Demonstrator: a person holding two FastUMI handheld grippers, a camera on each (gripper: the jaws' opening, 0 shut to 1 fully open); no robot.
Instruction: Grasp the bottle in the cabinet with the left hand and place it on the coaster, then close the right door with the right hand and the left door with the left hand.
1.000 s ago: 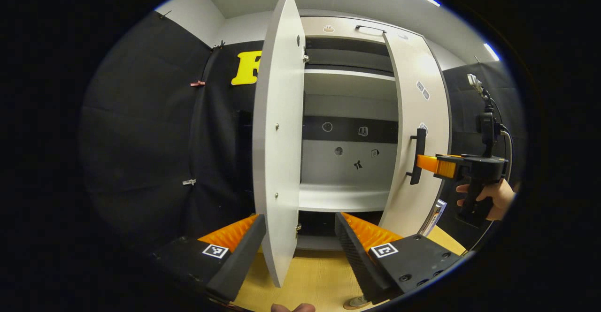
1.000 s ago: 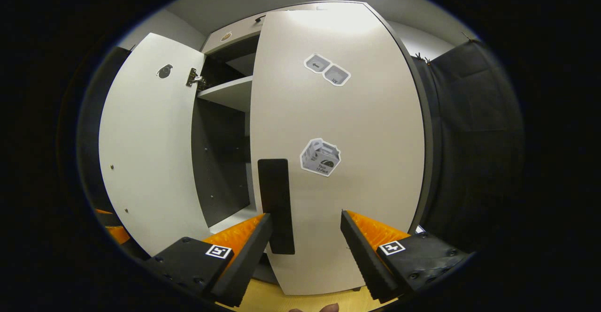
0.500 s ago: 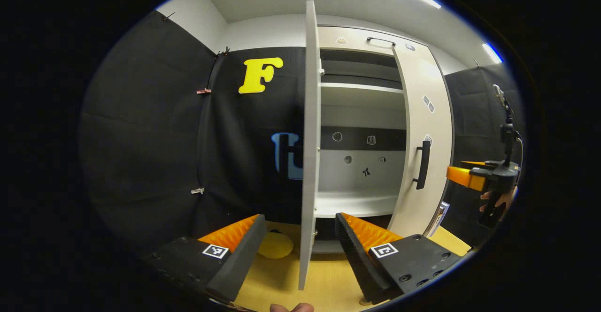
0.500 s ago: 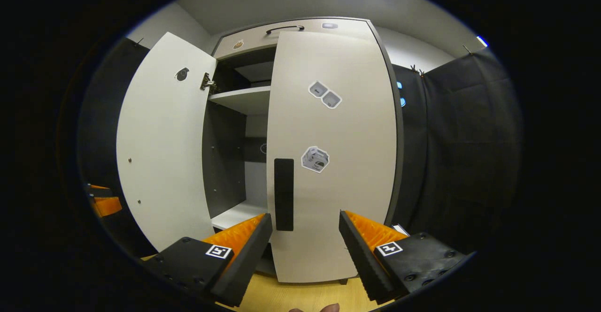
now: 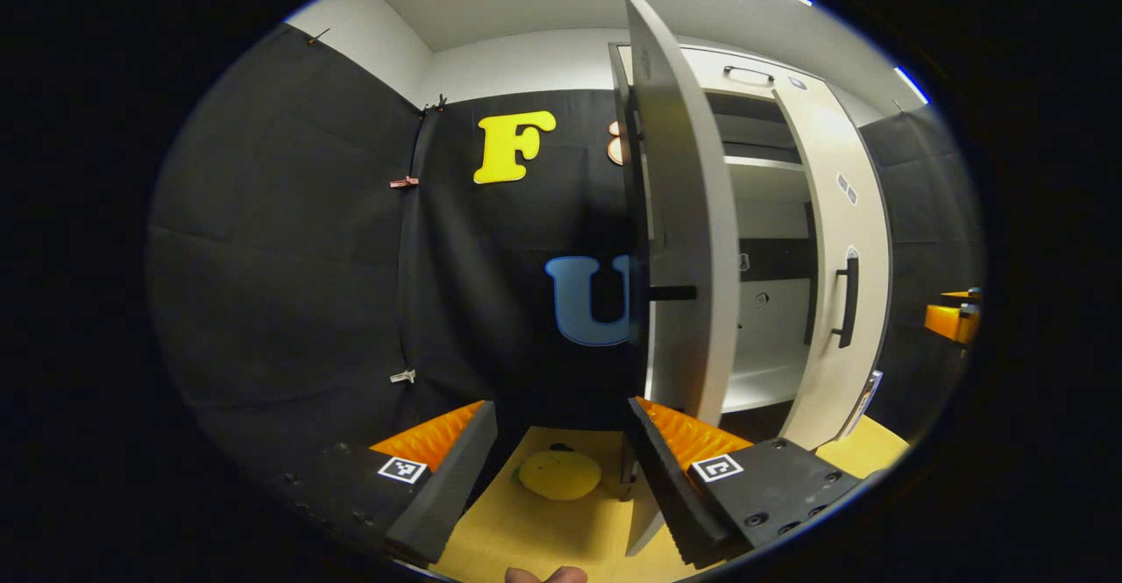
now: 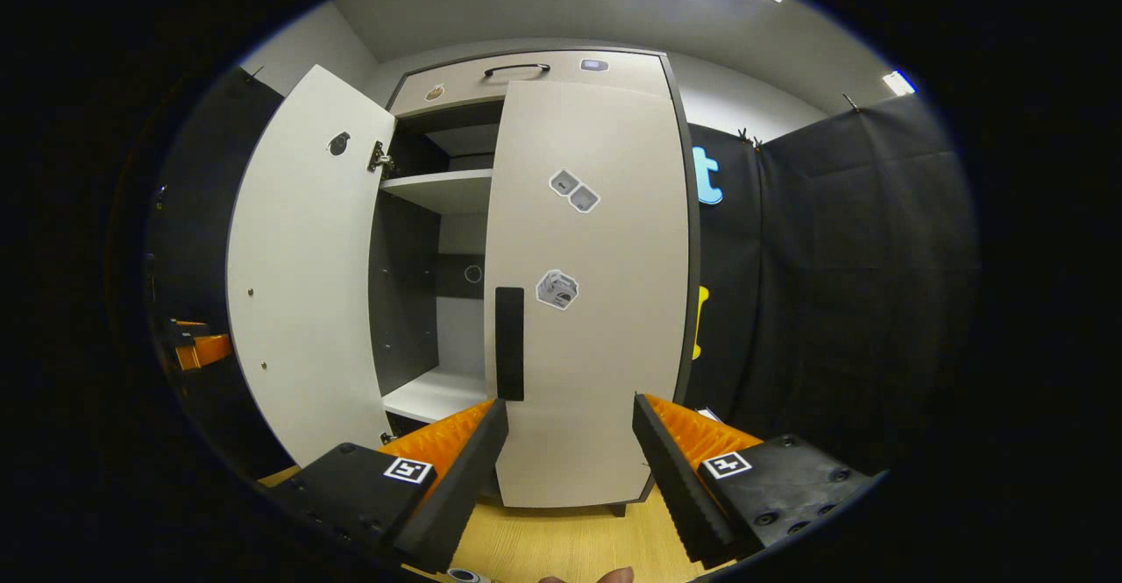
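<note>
The white cabinet's left door stands open and shows nearly edge-on, its dark handle pointing left. My left gripper is open, its gap just left of that door and its right finger below the door's lower part. The right door lies flat against the cabinet front, its dark handle at its left edge. My right gripper is open and holds nothing, a short way back from that door. The left door hangs wide open. The shelf inside is bare.
A yellow rounded object lies on the wooden table left of the cabinet. The right gripper shows at the far right edge, and the left gripper at the far left. Black cloth walls stand on both sides.
My left gripper has swung left from the left door's inner face to its outer side. My right gripper has backed away from the right door, which now sits shut.
</note>
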